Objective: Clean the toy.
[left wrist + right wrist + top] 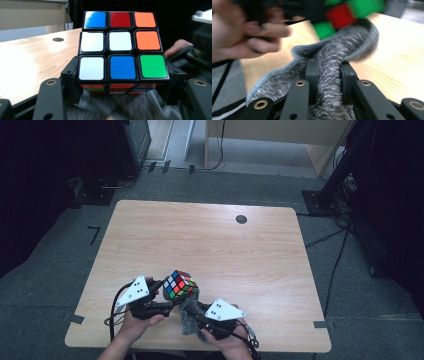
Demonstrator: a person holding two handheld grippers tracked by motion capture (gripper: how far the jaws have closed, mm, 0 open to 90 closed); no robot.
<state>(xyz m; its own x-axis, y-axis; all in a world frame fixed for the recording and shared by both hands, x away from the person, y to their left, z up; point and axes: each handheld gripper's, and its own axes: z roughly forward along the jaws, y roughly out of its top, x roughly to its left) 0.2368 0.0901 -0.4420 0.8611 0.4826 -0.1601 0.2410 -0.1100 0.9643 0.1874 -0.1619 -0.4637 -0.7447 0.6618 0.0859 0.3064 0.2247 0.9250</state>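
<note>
At the table's near edge the left gripper (167,301) clamps the puzzle cube (180,284) while the right gripper (196,312), pinching a grey cloth (189,320), wipes its underside; next, another face wants turning toward the cloth

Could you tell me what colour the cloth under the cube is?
The cloth is grey, clearest in the right gripper view.

The left gripper (167,304) sits at the near left, its jaws pressed on both sides of a puzzle cube (180,284). The right gripper (196,312) lies just beside it, jaws pinched tight on a grey cloth (329,72). Both hands grasp from below.
</note>
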